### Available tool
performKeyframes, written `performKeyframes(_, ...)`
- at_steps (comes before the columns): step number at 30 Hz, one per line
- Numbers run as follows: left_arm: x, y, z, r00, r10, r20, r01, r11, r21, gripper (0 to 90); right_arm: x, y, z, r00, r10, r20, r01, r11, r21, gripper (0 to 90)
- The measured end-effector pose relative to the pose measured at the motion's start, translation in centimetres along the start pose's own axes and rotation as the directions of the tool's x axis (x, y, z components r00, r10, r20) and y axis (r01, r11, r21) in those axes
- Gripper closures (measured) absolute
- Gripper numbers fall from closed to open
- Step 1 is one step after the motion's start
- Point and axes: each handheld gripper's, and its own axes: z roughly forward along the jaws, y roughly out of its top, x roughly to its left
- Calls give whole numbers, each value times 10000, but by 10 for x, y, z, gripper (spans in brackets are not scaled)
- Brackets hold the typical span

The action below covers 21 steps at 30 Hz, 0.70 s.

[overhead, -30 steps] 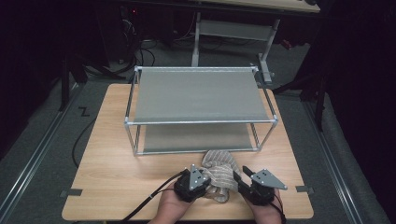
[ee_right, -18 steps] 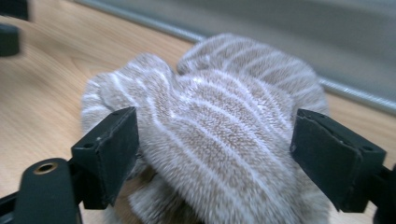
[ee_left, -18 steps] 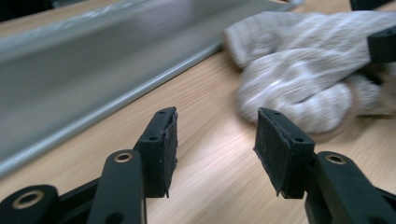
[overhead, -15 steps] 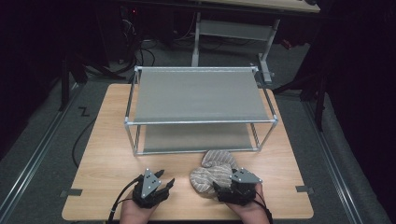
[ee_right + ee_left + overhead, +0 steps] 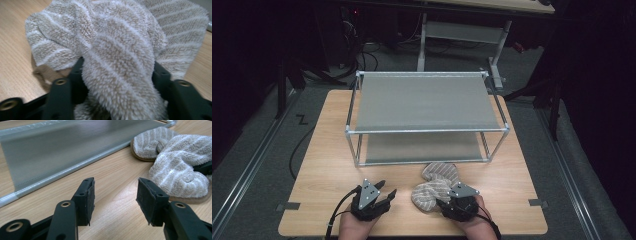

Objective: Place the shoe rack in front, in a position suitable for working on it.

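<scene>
**Right gripper view: fluffy slipper pinched between the jaws**

Right gripper view. A striped terry slipper bulges up between the two black jaws; pile is thick, beige with white bands. Jaws sit either side of a fold of the upper, pressed into it, so the right gripper is clamped on soft cloth, not on the sole.

High view. The pair of slippers lies on the wooden table near the front edge, just in front of the two-tier metal shelf. One slipper rests close to the shelf's lower tier, the other overlaps it toward the person. Right gripper is at the nearer slipper's end. Left gripper sits apart to the left over bare table.

Left gripper view. Left gripper jaws spread wide, nothing between them, pads clear of any cloth. Slippers off to the right, a thin tan sole edge visible under the pile.

Handling, my judgement:
- Light, floppy, will sag from any single pinch point.
- Pile compresses, so a grip on fluff alone may creep; not slippery, not fragile.
- Sole rim looks the stiffer part. Better hold would take upper and sole together near the opening or heel.
- The two slippers overlap; lifting one may drag the other.
</scene>
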Motion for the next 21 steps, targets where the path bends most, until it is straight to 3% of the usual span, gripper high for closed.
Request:
performKeyframes(5, -2, 2, 5, 9999, 49, 165, -49, 10000, -23, 485, -5, -5, -7, 9987, 67, 499, -59, 9999, -156, 571)
performKeyframes(8, -2, 6, 9, 9994, 105, 328, -103, 9999, -59, 485, -17, -13, -15, 9936, 625, 945, -613, 9980, -158, 566)
performKeyframes(10, -4, 9, 13, 9988, 143, 463, -138, 9998, -122, 485, -27, -21, -22, 9858, 1035, 1323, -1026, 9946, -137, 563)
performKeyframes(13, -7, 13, 20, 9970, 300, 707, -289, 9994, -168, 485, -44, -36, -35, 9669, 1586, 1997, -1582, 9872, -180, 555)
performKeyframes(20, -17, 21, 30, 9925, 595, 1071, -559, 9978, -363, 485, -79, -67, -64, 8954, 3038, 3256, -3056, 9510, -469, 513)
performKeyframes(21, -18, 21, 31, 9922, 606, 1089, -566, 9976, -399, 485, -79, -67, -64, 8954, 3038, 3256, -3056, 9510, -469, 513)
